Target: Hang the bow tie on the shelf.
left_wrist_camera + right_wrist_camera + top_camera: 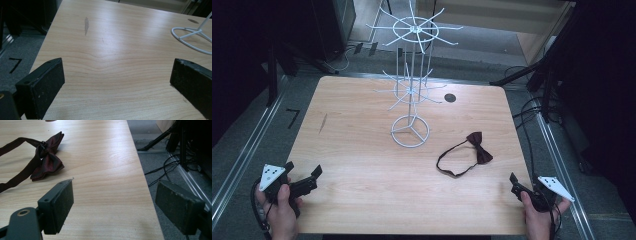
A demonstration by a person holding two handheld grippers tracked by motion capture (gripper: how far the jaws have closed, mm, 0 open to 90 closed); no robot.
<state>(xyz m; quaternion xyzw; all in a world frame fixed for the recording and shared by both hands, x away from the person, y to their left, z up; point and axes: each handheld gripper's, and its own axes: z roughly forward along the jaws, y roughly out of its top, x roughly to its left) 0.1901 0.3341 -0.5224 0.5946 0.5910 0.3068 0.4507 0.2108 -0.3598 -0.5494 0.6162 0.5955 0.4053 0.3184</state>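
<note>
Bow tie point(478, 150) first — the dark red one lay flat on the desk point(362, 165) toward the right side, its thin strap point(452, 162) looped out to the left of the knot, well apart from anything else. Nothing had yet been done with it, as far as I could judge: it sat untouched, and the white wire rack point(411, 100) standing at the middle of the desk carried nothing on any of its arms.

The right gripper point(518, 184) hovered at the near right corner, jaws spread wide with nothing between them, the bow tie point(48, 157) ahead and to the left of where it pointed. The left gripper point(307, 181) waited at the near left corner, jaws equally wide and empty, facing bare wood with the rack's ring base point(192, 40) off to one side.

So the whole job seemed to lie ahead — reaching, pinching the tie, and, I guessed, carrying it to the rack. Little stood in the way: a small dark hole point(450, 98) in the desk behind the rack, and a faint smear point(322, 123) on the left. The rack's thin prongs looked the likeliest place for the loose strap to snag.
</note>
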